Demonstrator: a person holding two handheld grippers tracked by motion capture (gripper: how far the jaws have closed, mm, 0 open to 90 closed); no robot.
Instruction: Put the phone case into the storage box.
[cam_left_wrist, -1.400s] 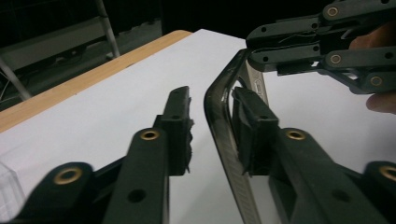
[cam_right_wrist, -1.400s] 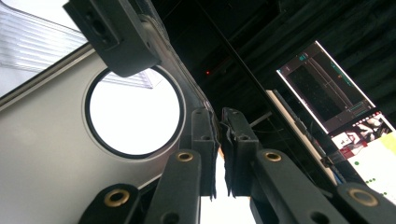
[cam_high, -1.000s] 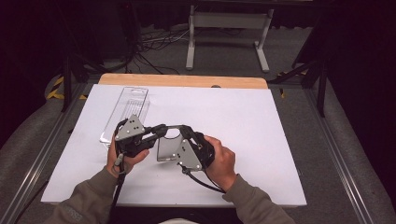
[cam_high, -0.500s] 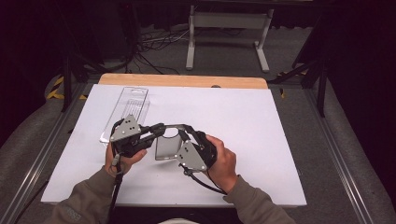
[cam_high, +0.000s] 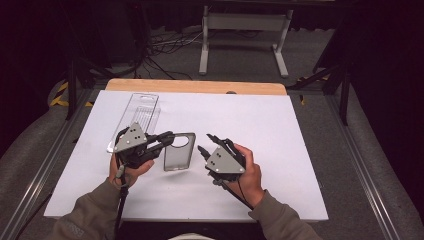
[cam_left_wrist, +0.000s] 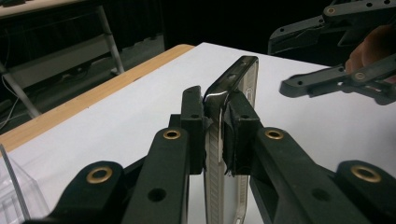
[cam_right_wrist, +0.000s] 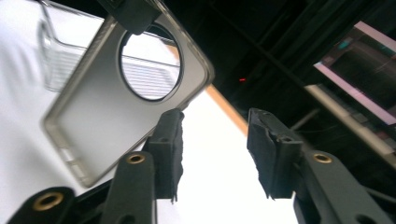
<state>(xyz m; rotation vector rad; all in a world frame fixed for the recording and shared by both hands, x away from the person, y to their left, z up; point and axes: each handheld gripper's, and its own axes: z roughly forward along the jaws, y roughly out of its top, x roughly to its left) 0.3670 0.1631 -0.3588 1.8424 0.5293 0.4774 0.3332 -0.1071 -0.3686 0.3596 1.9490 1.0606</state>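
A smoky translucent phone case (cam_high: 179, 151) with a round camera hole hangs just above the white table, and my left gripper (cam_high: 169, 137) is shut on its upper edge. The left gripper view has the pads (cam_left_wrist: 236, 126) pressing both sides of the case (cam_left_wrist: 231, 79), seen edge-on. My right gripper (cam_high: 205, 142) stands a short way to the case's right; its jaws have just been opening and nothing is between them. In the right gripper view the case (cam_right_wrist: 93, 116) lies left of and beyond the open gripper (cam_right_wrist: 215, 144).
A clear plastic blister pack (cam_high: 137, 117) lies on the white table (cam_high: 280, 130) behind the left hand. A wooden strip (cam_high: 200, 86) runs along the far edge. Metal rails flank the table, with a stand and cables on the floor beyond.
The right gripper has let go of the case, opened its jaws and drawn away to the right. The left gripper has kept the case and stayed in place.
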